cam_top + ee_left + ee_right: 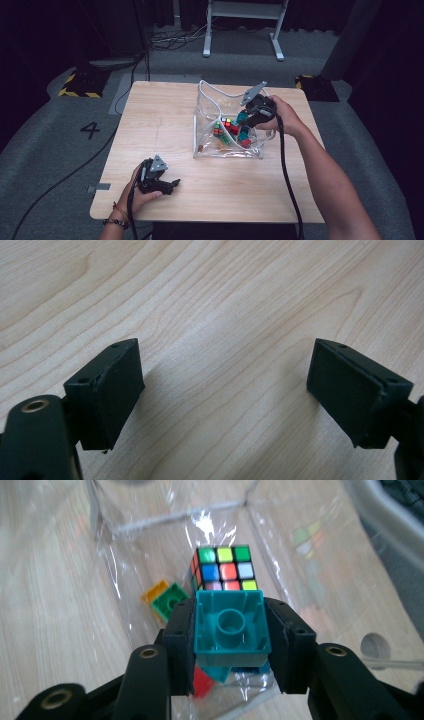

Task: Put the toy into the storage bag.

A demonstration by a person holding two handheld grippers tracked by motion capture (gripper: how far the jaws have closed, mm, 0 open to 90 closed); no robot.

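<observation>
A clear plastic bag (pixel 210 95) stands open on the wooden table (pixel 165 115), with a colour puzzle cube (pixel 229 122) and several toy bricks inside. My right gripper (pixel 246 120) reaches into the bag from the right. It is shut on a teal brick (pixel 230 625), whose hollow underside faces the camera. Beyond it lie the puzzle cube (pixel 225 569), a green brick (pixel 169 601) and a yellow one (pixel 154 591); a red brick (pixel 202 682) lies below. My left gripper (pixel 170 185) rests low over the table near the front left, open with nothing between its pads (pixel 117 390).
The bag's white rim (pixel 212 105) curls up around my right gripper. The table's front edge (pixel 200 220) runs just behind my left hand. Bare wood (pixel 225 315) lies under the left gripper. A white desk frame (pixel 240 25) stands on the floor beyond the table.
</observation>
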